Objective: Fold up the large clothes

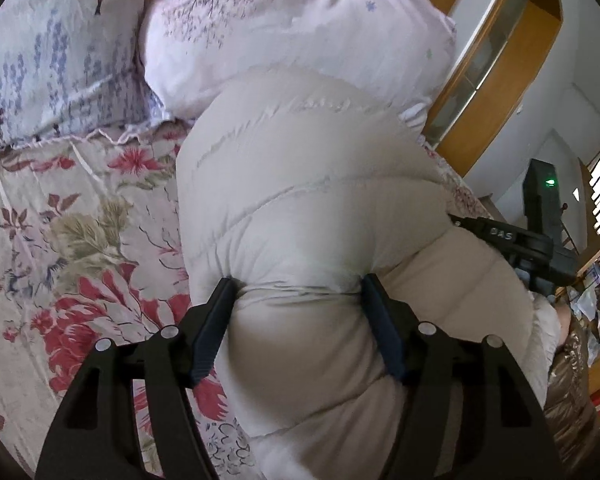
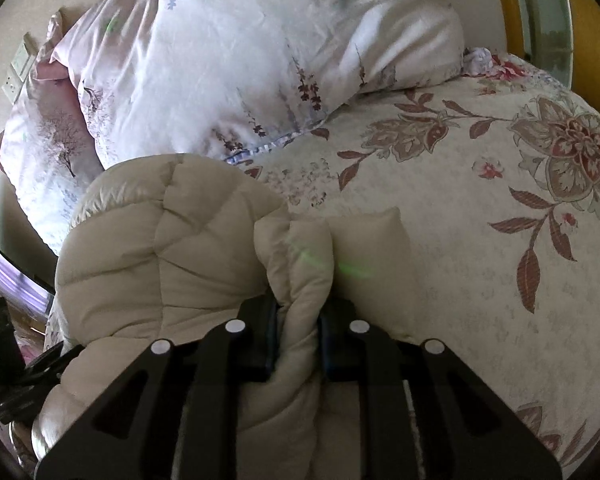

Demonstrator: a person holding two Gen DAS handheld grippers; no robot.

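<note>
A beige quilted puffer jacket (image 1: 308,200) lies bunched on a floral bed. My left gripper (image 1: 300,284) is shut on a thick fold of the jacket, its dark blue pads (image 1: 216,320) pressing the padding from both sides. In the right wrist view the same jacket (image 2: 160,248) fills the lower left. My right gripper (image 2: 298,308) is shut on a narrower fold of it, with a small corner of fabric (image 2: 372,248) sticking up past the fingers. The right gripper's body (image 1: 520,240) shows at the jacket's right edge in the left wrist view.
A floral bedspread (image 2: 480,220) covers the bed (image 1: 80,240). White printed pillows (image 1: 280,32) lie at the head, just beyond the jacket, and show in the right wrist view (image 2: 240,60). A wooden headboard frame (image 1: 500,72) stands right. A brown shiny garment (image 1: 568,400) lies lower right.
</note>
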